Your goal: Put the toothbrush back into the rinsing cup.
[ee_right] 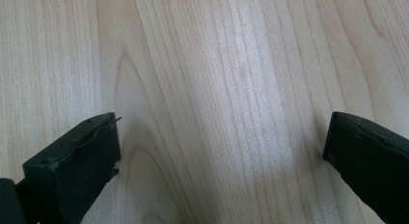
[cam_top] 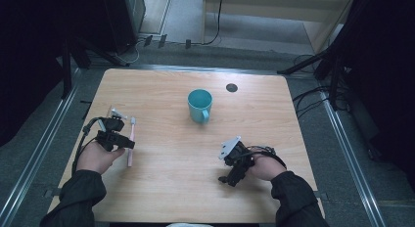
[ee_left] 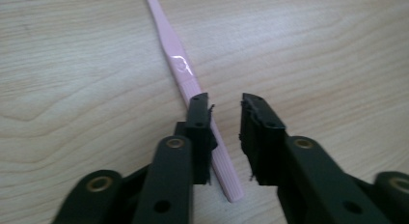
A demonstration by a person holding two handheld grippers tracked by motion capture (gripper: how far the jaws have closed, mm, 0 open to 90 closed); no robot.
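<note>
Toothbrush [cam_top: 130, 141] is the thing at hand: a slim pale pink one, lying flat on the light wood-grain table [cam_top: 166, 188] near its left edge, well apart from everything else there. In the high view its white bristle head points away from the person and its handle runs back toward them. In the left gripper view the handle [ee_left: 181, 69] shows as a glossy pink strip, narrow at the far end, widening toward the near end, where fine lengthwise ribs mark the grip and the tip is squared off; a small shine sits on its middle part.

The left gripper [cam_top: 117, 134] hangs just over the toothbrush's handle. Its two black jaws stand a little apart with bare table showing in the gap; the handle passes beneath one jaw rather than between the two, and the pads do not press on it, so nothing is held.

The right gripper [cam_top: 234, 166] sits low over bare table on the right side, near the person, its jaws spread wide and holding nothing [ee_right: 222, 151].

A teal mug [cam_top: 200, 105] stands upright near the middle of the table, its handle turned toward the person, well apart from both grippers. A small dark round disc [cam_top: 232, 87] lies beyond it toward the far edge.
</note>
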